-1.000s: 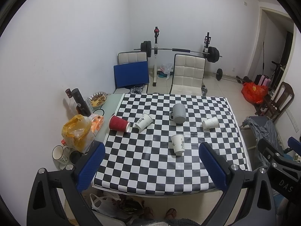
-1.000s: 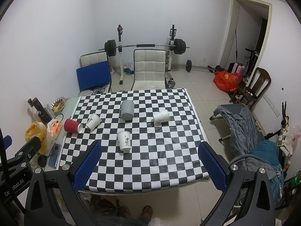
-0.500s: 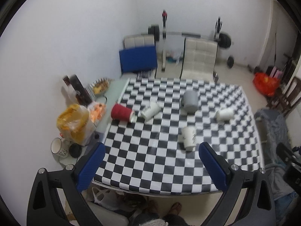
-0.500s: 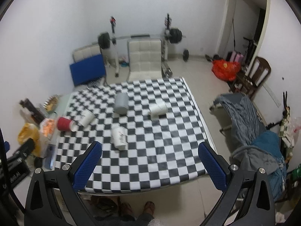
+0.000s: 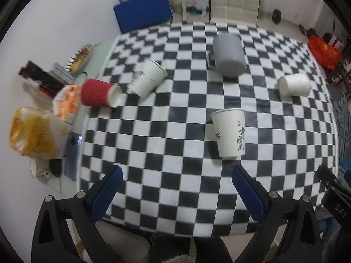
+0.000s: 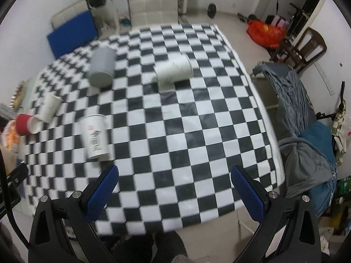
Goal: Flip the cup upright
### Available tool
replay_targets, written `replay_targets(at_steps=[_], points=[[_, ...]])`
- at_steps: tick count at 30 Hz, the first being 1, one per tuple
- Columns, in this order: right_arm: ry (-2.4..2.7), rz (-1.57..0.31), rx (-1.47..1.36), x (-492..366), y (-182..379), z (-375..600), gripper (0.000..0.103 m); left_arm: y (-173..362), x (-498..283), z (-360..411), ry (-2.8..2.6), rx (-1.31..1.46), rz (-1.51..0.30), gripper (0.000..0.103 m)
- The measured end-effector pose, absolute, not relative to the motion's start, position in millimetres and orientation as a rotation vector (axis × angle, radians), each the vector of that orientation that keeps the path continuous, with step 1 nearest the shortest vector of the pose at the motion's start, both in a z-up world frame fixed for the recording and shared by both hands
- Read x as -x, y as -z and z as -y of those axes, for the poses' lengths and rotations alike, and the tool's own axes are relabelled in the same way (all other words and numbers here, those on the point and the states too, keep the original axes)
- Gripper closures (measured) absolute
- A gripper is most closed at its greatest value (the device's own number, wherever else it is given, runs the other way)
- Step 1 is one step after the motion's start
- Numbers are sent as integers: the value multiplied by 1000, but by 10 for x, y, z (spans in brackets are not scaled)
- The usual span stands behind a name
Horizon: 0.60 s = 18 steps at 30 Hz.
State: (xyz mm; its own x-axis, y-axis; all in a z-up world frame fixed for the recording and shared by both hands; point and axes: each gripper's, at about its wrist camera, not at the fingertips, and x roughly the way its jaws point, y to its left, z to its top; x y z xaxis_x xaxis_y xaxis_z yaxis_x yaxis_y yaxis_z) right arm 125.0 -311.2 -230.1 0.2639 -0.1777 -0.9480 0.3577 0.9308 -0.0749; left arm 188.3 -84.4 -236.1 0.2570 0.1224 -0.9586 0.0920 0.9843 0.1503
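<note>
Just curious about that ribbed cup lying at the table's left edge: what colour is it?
Red outside, white inside. The ribbed cup shows best in the left wrist view.

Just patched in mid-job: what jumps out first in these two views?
The black-and-white checkered tablecloth fills both views, strewn with tipped cups. Nearest lies a white paper cup with black brush lettering; a red ribbed paper cup rests at the left edge, and a grey ribbed mug lies farther back. Both hand-held grippers, left and right, hover open, holding nothing.
</note>
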Motion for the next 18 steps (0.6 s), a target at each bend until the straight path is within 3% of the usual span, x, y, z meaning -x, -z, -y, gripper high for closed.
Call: replay_targets(at_steps=[5, 12, 18], points=[[376, -1335, -202, -1582, 2865, 3301, 0, 2857, -2203, 980, 13, -142, -1410, 1], [375, -1425, -288, -1840, 3434, 3508, 0, 3466, -2572, 976, 156, 149, -1574, 2], [378, -1458, -312, -1959, 3703, 3534, 0, 3748, -2741, 1126, 202, 143, -1613, 2]])
